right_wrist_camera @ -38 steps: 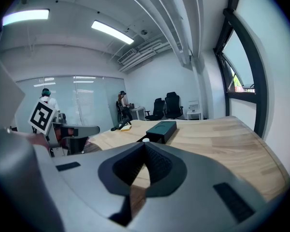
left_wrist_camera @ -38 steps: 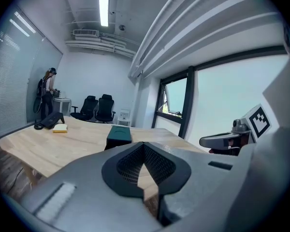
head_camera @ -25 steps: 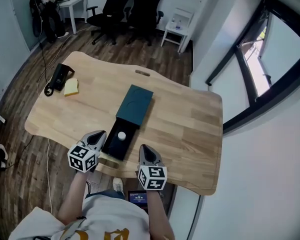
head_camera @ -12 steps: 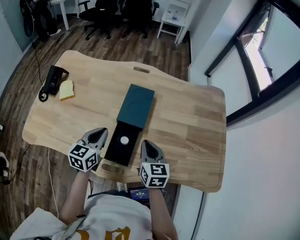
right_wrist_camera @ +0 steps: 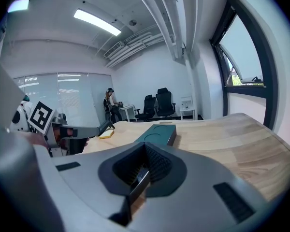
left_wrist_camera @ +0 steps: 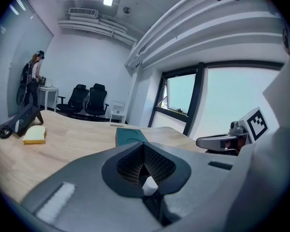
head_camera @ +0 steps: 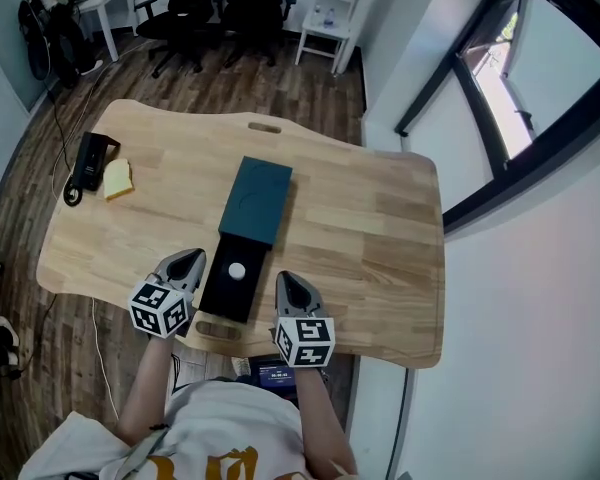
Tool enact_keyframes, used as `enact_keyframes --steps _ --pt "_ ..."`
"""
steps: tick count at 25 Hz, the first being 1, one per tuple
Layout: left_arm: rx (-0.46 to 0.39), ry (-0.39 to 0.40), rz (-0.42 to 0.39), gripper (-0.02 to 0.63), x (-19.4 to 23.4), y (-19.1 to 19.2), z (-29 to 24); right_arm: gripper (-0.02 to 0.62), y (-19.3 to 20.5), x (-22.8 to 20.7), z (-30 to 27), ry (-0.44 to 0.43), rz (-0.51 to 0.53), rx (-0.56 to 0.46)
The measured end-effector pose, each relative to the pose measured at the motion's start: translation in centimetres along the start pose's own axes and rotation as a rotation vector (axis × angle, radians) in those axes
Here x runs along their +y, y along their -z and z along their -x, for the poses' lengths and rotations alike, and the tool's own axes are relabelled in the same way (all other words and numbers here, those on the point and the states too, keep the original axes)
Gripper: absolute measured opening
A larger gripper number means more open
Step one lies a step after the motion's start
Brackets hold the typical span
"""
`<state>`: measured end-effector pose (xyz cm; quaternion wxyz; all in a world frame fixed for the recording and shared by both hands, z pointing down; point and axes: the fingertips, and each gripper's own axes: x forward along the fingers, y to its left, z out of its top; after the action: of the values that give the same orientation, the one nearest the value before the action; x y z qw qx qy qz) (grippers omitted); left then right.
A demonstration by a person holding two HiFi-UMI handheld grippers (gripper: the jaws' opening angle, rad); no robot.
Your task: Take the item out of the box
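The left hand-held gripper [head_camera: 190, 260] and right hand-held gripper [head_camera: 284, 282] were both shut tight and held nothing. They were by the table's [head_camera: 380, 248] near edge. The open black box [head_camera: 218, 296] lay between them with the white round item [head_camera: 237, 271] inside. Bare table spread out beyond the right one.

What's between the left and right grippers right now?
The open black box, with the white round item inside it, lies between the left gripper and the right gripper. The head view shows this.
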<state>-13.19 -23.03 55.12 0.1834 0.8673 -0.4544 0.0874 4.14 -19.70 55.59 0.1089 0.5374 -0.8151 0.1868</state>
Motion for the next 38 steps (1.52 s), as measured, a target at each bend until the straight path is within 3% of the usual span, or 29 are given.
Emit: enact_keyframes --steps 8,17,20,22,28,35,38 --pt "0.052 0.016 -0.042 0.002 -1.1 1.5 -1.3 0.005 0.6 -0.2 0.0 -0.014 0.011 0.010" --pt "0.178 0.106 -0.055 0.009 -3.1 5.5 -3.6 0.005 2.8 -2.1 -0.2 0.001 -0.022 0.044" --pt "0.253 0.135 -0.049 0.138 -3.7 7.5 -4.8 0.005 3.7 -2.9 -0.5 0.006 -0.037 0.063" --pt "0.300 0.141 -0.062 0.183 -4.0 8.8 -5.4 0.005 4.2 -3.3 -0.7 0.005 -0.044 0.075" --pt "0.357 0.138 -0.147 0.236 -4.3 10.4 -7.1 0.005 4.6 -4.0 -0.8 -0.023 -0.078 0.059" --pt "0.482 0.088 -0.276 0.236 -3.3 12.5 -8.2 0.005 5.3 -5.3 -1.6 -0.017 -0.087 0.081" --pt "0.516 0.082 -0.293 0.236 -3.1 13.3 -8.3 0.005 5.3 -5.7 -1.6 -0.013 -0.089 0.083"
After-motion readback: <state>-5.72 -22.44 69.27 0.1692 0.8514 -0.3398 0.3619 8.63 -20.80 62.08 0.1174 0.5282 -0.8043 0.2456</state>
